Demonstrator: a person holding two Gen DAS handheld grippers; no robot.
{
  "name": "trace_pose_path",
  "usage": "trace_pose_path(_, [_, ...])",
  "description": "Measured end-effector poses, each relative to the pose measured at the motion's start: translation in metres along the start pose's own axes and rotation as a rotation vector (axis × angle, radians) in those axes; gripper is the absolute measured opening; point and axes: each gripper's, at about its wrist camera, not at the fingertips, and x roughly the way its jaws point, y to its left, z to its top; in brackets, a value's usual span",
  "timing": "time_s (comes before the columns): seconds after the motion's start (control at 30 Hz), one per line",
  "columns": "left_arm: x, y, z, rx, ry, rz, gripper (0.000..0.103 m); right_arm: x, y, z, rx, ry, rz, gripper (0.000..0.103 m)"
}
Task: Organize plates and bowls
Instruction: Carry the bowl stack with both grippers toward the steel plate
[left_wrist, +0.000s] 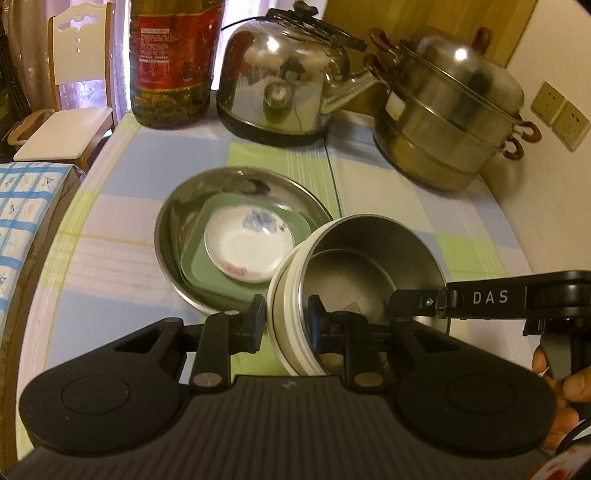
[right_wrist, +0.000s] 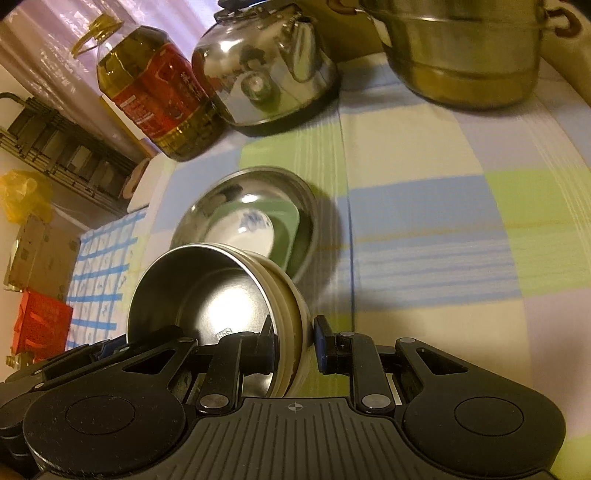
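Observation:
A steel bowl with a white ribbed outer wall hangs tilted above the tablecloth, held from both sides. My left gripper is shut on its left wall, one pad outside and one inside. My right gripper is shut on the opposite wall, and its black finger reaches into the bowl in the left wrist view. Just beyond the bowl a wide steel plate rests on the table. It holds a green square plate with a small white flowered dish on top.
At the table's far side stand an oil bottle, a steel kettle and a stacked steel steamer pot. A chair and a blue-checked cloth lie left. A hand grips the right handle.

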Motion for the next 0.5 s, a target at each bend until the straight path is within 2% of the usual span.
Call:
trace_pose_path(0.23, [0.014,0.02,0.039,-0.027,-0.003,0.008,0.021,0.022,0.015,0.04,0.0,0.018,0.011,0.021])
trace_pose_path(0.5, [0.037,0.042,0.068,-0.072,0.015,0.009,0.021,0.052,0.029,0.08,-0.016,0.047,-0.001,0.021])
